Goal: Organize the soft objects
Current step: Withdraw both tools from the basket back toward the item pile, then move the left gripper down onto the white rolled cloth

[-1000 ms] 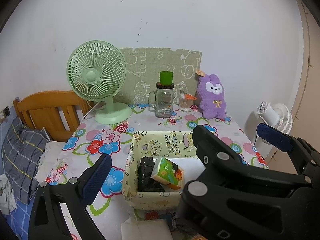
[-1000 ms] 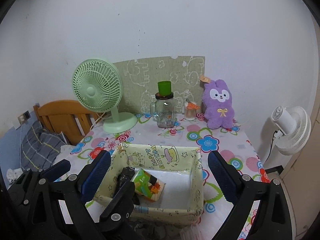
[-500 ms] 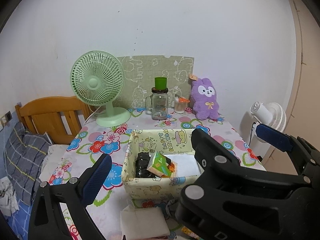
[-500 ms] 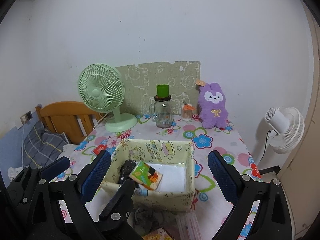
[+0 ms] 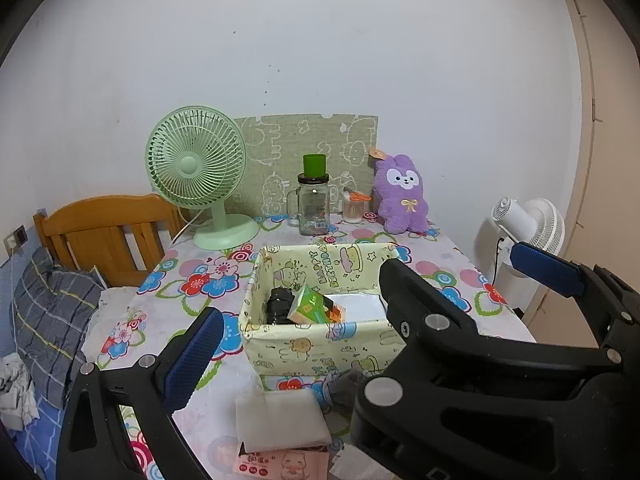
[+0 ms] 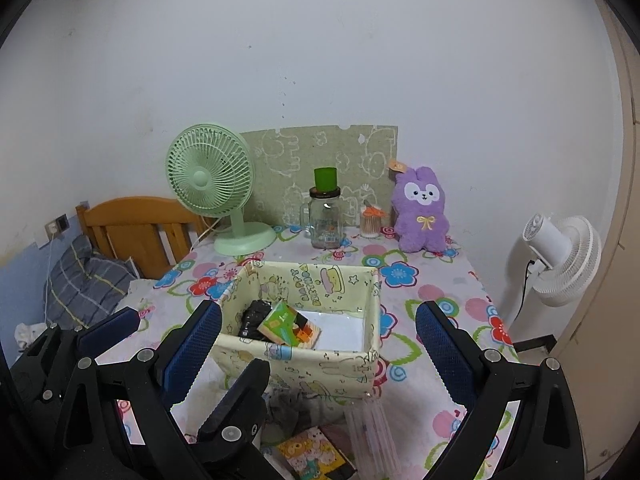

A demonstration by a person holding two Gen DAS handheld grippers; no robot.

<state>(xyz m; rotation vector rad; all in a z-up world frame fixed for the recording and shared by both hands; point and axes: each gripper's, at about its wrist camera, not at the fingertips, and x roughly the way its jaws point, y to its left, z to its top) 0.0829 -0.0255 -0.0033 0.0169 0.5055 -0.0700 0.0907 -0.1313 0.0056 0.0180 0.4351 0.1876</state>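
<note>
A pale yellow cartoon-print fabric bin (image 5: 320,344) (image 6: 320,368) stands mid-table, holding a black item (image 5: 280,304) and a green packet (image 5: 312,308). In front of it lie a grey crumpled cloth (image 5: 344,384) (image 6: 288,412) and a white folded pad (image 5: 280,416). A purple plush rabbit (image 5: 402,196) (image 6: 422,212) sits at the back right against the wall. My left gripper (image 5: 320,320) and right gripper (image 6: 318,312) hover open and empty before the bin's near side. The right gripper's black body covers the lower right of the left wrist view.
A green desk fan (image 5: 196,156), a glass mug jar (image 5: 314,208) topped by a green cup, and a small jar stand along the back. A wooden headboard (image 5: 100,228) and bedding lie left. A white floor fan (image 6: 568,256) stands right. Pink packet (image 5: 284,460) and booklet (image 6: 312,456) lie at the front edge.
Both grippers have pulled back from the bin, which now looks smaller and farther. The cloth, white pad and packets in front of it have come into view. Both stay open.
</note>
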